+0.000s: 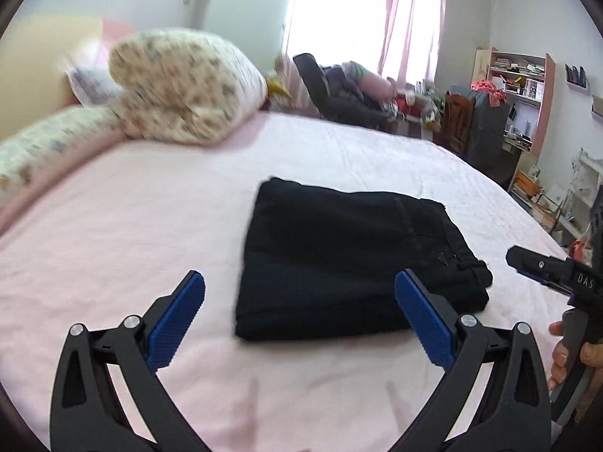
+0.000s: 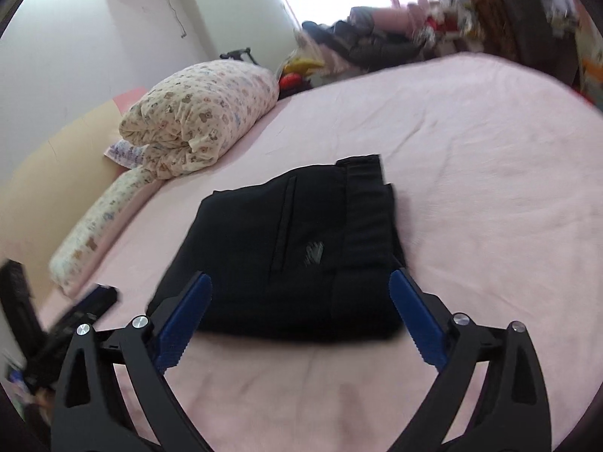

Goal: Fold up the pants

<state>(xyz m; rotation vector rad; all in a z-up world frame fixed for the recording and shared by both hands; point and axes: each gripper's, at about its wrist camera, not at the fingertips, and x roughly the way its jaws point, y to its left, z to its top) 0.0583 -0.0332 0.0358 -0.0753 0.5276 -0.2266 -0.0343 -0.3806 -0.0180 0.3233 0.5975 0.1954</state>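
Note:
Black pants (image 1: pixel 331 256) lie folded into a compact rectangle on the pink bed sheet (image 1: pixel 113 226). My left gripper (image 1: pixel 300 278) hovers just short of their near edge, open, its blue pads (image 1: pixel 177 320) wide apart and pressing on nothing. In the right wrist view the same pants (image 2: pixel 286 241) show a pocket seam and a small grey logo. My right gripper (image 2: pixel 300 278) is open as well, with the pants' near edge lying between and beyond its pads, untouched. The right gripper's tip (image 1: pixel 527 263) shows at the right edge with a hand below it. The left gripper (image 2: pixel 94 301) appears blurred at the left.
A rolled quilt with a bear print (image 1: pixel 181 86) and a long matching pillow (image 2: pixel 101 222) lie along the bed's head side. Beyond the bed stand a chair heaped with clothes (image 1: pixel 339 90), a cluttered shelf (image 1: pixel 516 83) and a window with pink curtains (image 1: pixel 410 11).

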